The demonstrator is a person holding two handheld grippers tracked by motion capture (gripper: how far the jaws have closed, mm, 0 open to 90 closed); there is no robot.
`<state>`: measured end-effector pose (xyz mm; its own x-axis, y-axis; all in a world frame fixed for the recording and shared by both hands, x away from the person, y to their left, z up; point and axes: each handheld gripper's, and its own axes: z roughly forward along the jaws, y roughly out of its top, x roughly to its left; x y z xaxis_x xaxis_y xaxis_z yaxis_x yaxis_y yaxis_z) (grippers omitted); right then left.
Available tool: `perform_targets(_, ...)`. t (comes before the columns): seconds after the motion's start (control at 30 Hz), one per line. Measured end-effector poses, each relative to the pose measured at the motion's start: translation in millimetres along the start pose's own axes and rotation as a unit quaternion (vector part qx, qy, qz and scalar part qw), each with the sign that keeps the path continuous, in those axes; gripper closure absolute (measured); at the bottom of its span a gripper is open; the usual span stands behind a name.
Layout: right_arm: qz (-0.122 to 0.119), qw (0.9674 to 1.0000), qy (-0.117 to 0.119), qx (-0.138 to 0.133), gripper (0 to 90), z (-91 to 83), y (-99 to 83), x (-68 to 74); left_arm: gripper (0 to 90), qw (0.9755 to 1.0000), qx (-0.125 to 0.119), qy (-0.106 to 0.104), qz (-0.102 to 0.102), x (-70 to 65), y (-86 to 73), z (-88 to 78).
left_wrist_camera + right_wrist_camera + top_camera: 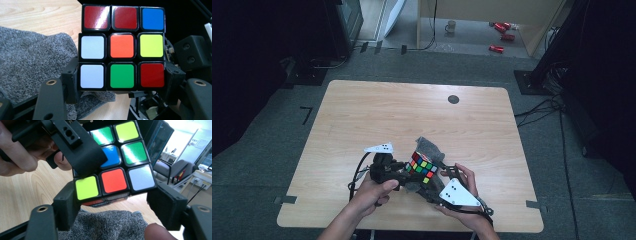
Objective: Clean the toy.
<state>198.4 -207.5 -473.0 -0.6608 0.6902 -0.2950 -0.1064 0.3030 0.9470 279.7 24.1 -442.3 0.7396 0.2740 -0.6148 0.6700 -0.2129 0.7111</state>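
Note:
A scrambled Rubik's cube [423,167] is held just above the wooden table [412,110] near its front edge, between both grippers. My left gripper [411,173] comes in from the left. In the left gripper view its jaws [122,82] press on both sides of the bottom row of the cube [122,47]. My right gripper [430,181] reaches in from the lower right. In the right gripper view its jaws [112,203] touch the lower corners of the cube [112,180]. A grey cloth [429,147] [32,65] [105,225] lies under and behind the cube.
A small dark round spot [453,99] marks the far part of the table. Red cans [499,35] and a mug [451,26] lie on the floor beyond. Cables [542,107] trail at the table's right. A person's thumb [155,232] shows by the cloth.

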Motion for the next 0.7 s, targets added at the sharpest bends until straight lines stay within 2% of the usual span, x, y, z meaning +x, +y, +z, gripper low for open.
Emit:
perform_targets(0.03,0.000,1.0000,0.000,0.000,30.0,0.0,0.0,0.0,35.2,1.0000,0.000,0.000,0.000,0.0,0.0,0.0)
perform_targets(0.07,-0.008,1.0000,-0.002,0.003,30.9,0.4,-0.2,0.4,35.2,0.9999,0.001,-0.007,-0.012,2.2,-0.2,0.4)
perform_targets(0.13,-0.015,0.9999,-0.002,0.007,31.9,0.4,-0.9,0.5,35.1,0.9997,0.002,-0.012,-0.020,4.0,-0.1,0.5)
perform_targets(0.17,-0.017,0.9998,-0.002,0.007,32.2,0.1,-1.1,0.4,35.0,0.9997,0.002,-0.012,-0.020,4.0,-0.1,0.5)
perform_targets(0.2,-0.018,0.9998,-0.001,0.009,33.3,-0.4,-1.3,0.0,34.8,0.9993,0.000,-0.021,-0.031,5.6,0.3,0.1)
perform_targets(0.27,-0.016,0.9999,0.001,0.006,33.8,-1.3,-1.3,-0.6,34.4,0.9988,-0.001,-0.028,-0.039,7.1,0.5,0.6)
perform_targets(0.57,-0.012,0.9999,0.004,0.007,34.1,-2.1,-0.4,-0.5,33.8,0.9984,-0.004,-0.029,-0.049,8.0,0.4,0.6)
perform_targets(0.7,-0.008,0.9999,0.002,0.009,33.2,-1.8,-1.7,-0.3,34.8,0.9985,0.000,-0.029,-0.047,7.7,-0.7,2.2)
